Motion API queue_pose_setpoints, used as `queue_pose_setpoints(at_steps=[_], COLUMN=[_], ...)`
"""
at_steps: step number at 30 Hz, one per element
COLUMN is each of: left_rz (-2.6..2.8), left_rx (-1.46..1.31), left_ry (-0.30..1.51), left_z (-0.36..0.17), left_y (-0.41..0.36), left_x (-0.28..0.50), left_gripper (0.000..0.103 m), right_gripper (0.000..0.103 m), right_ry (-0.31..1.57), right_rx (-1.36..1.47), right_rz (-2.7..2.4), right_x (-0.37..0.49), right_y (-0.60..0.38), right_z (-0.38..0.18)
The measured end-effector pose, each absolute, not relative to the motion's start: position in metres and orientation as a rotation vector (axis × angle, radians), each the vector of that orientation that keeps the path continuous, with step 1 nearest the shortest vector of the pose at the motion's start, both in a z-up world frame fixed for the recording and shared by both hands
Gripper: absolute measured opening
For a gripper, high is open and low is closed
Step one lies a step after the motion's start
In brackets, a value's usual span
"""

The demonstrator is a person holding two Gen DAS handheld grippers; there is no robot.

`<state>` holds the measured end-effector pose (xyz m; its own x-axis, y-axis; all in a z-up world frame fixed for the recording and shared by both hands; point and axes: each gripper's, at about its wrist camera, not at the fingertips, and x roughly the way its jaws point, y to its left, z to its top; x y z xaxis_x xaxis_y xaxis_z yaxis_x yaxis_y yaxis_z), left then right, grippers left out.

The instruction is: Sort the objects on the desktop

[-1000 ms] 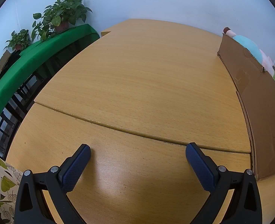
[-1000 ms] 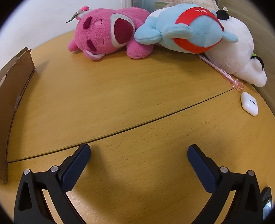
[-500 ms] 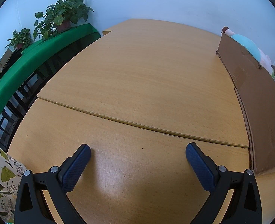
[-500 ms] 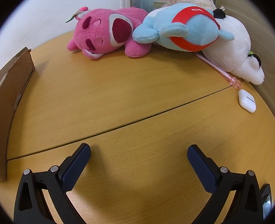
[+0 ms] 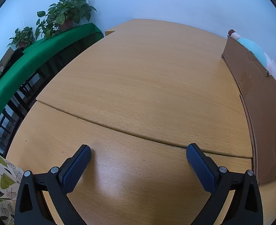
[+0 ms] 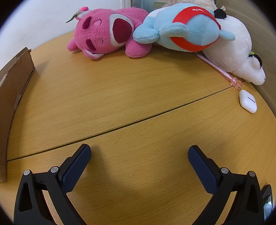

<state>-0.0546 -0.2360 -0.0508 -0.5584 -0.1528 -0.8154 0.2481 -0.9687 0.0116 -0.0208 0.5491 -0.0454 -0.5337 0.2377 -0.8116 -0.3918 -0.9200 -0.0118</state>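
Observation:
In the right wrist view a pink plush bear (image 6: 108,32), a light blue plush with a red band (image 6: 186,28) and a white plush (image 6: 237,56) lie along the far edge of the wooden desk (image 6: 119,97). A pink pen (image 6: 220,71) and a white earbud case (image 6: 247,101) rest beside the white plush. My right gripper (image 6: 139,151) hovers open over bare wood, well short of them. My left gripper (image 5: 138,151) is open over bare desk (image 5: 138,78), holding nothing.
A brown cardboard box (image 5: 259,97) stands at the right of the left wrist view and shows again as a cardboard box (image 6: 4,101) at the left of the right wrist view. A green-covered shelf (image 5: 25,60) with potted plants (image 5: 64,16) runs beyond the desk's left edge. A leaf-patterned bag (image 5: 3,193) sits at lower left.
The left gripper's view has shifted slightly, so the desk seam and box sit a little lower and further right. The right gripper has drifted a bit to the right. Both stay open.

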Motion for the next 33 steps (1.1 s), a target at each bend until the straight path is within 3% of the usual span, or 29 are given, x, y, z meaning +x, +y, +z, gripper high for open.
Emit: queue_pose_setpoints(at_steps=[33], left_rz=[-2.584], left_rx=[1.335], left_ry=[0.154], left_z=[-0.0519], left_y=[-0.2344], left_x=[-0.0543], left_gripper=[0.103], right_gripper=[0.103], right_ry=[0.243], right_rx=[-1.263], right_rz=[2.462], right_x=[-0.0209], right_y=[0.5469], right_z=[-0.0457])
